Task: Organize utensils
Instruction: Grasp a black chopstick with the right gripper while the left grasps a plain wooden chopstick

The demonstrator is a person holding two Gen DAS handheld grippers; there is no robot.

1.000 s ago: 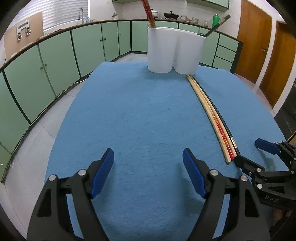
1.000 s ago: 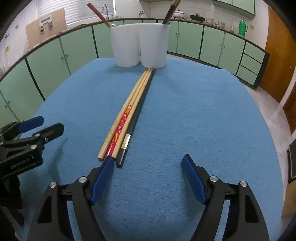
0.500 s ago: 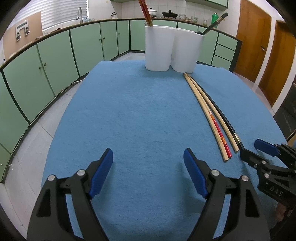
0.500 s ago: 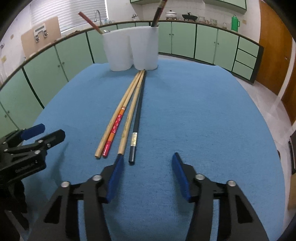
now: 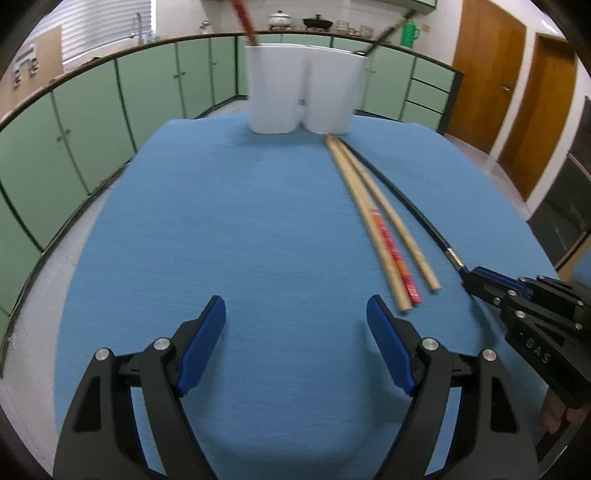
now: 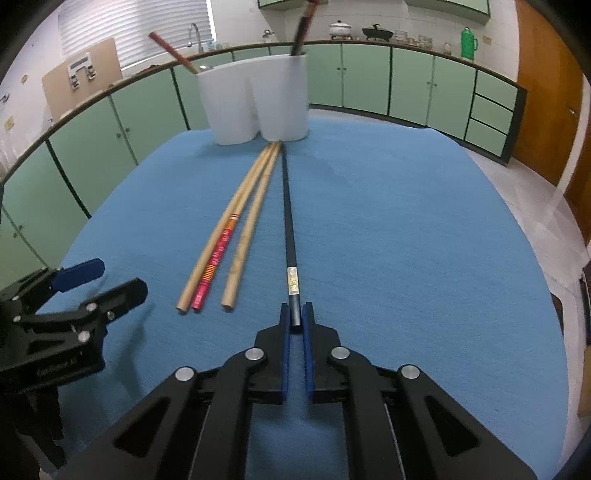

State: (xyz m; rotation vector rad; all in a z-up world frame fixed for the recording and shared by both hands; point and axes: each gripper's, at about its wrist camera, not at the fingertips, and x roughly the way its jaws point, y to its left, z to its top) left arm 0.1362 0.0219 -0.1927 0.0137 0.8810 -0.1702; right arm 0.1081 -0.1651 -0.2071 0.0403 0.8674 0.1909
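Your right claw (image 6: 296, 318) is clamped on the near end of the slim black chopstick with the gold band (image 6: 289, 236), its blue pads pressed to either side of the tip. That chopstick runs straight away from you across the blue cloth-covered surface (image 6: 406, 240), its far end close to the base of the white two-compartment plastic holder (image 6: 255, 101). Just to its left lie two plain wooden chopsticks (image 6: 243, 243) with a red-and-orange patterned chopstick (image 6: 218, 254) between them, fanning out toward you. Your left claw (image 5: 295, 343) hangs wide apart with nothing between its pads, over bare cloth left of the loose sticks. The holder already has one reddish stick (image 6: 173, 53) in its left compartment and a dark stick (image 6: 301, 31) in its right.
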